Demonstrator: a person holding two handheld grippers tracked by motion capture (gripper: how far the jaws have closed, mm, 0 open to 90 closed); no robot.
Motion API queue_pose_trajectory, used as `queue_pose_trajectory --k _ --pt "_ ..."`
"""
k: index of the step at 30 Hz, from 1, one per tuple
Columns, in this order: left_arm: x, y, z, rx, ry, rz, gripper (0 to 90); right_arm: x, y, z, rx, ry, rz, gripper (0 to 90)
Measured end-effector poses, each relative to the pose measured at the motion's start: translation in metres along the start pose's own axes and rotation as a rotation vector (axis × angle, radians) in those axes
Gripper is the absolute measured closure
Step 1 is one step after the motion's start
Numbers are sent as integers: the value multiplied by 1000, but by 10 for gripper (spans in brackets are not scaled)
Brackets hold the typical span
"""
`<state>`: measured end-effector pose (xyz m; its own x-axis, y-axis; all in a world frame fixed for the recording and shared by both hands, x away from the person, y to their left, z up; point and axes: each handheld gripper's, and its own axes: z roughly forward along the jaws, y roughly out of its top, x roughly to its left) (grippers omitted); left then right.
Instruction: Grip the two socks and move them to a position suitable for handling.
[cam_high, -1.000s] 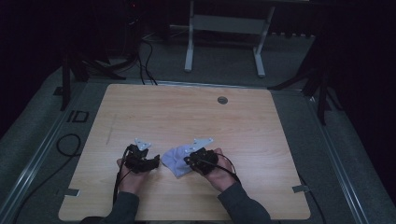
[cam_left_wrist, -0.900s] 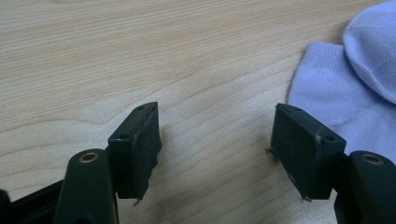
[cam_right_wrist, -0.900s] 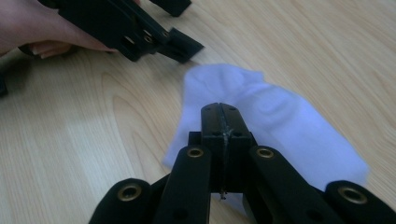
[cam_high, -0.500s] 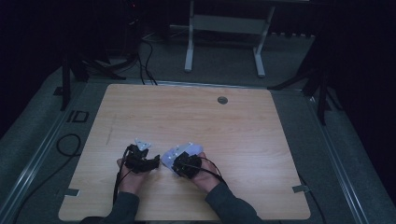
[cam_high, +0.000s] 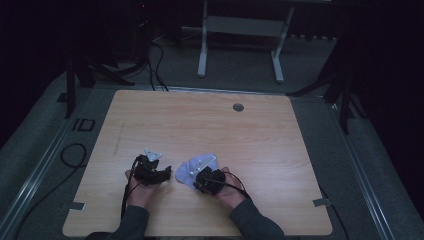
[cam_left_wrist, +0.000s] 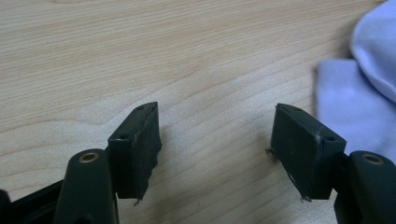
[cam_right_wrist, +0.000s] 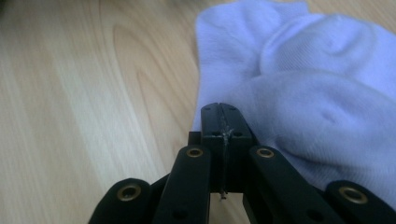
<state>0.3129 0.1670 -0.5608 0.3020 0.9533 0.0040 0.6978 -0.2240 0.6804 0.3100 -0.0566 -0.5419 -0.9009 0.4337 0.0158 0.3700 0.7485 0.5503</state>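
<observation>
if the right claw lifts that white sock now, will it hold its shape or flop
The white sock would probably flop: it lies bunched in soft folds on the table. It looks light and unlikely to roll. The right claw seems shut on its edge, so the rest may dangle.

One marking stood out from where I watched: on the grey floor (cam_high: 45, 150) just left of the wooden surface (cam_high: 210, 130), a dark outlined mark (cam_high: 83, 124) read roughly "ID". Nothing else there carried legible writing.
</observation>
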Motion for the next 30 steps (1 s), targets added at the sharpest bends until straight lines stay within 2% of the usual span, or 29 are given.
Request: queue_pose_trajectory --k 5,10,14,17,22,24,25,26,28,29,30 --pt "0 0 0 1 0 1 332 -10 -19 -15 20 -15 -4 891" --pt "0 0 0 1 1 1 332 -19 -30 -22 22 -37 32 889" --pt "0 0 0 1 1 2 332 -31 -37 -29 23 -76 80 877" --pt "0 0 0 2 1 2 332 -32 -38 -31 11 -73 103 856" --pt "0 0 0 0 1 -1 332 -27 -18 -48 -67 -96 85 750" --pt "0 0 0 1 1 0 331 -28 -14 -49 -72 -100 88 730" --pt "0 0 0 0 1 -2 332 -33 -1 -50 -70 -120 90 630" --pt "0 0 0 0 1 -2 332 -33 -1 -50 -70 -120 90 630" --pt "0 0 0 -2 0 -1 332 -38 6 -47 -53 -123 94 563" --pt "0 0 0 -2 -1 -1 331 -43 13 -42 -32 -146 89 500" --pt "0 0 0 -2 -1 -1 331 -43 13 -42 -32 -146 89 500"
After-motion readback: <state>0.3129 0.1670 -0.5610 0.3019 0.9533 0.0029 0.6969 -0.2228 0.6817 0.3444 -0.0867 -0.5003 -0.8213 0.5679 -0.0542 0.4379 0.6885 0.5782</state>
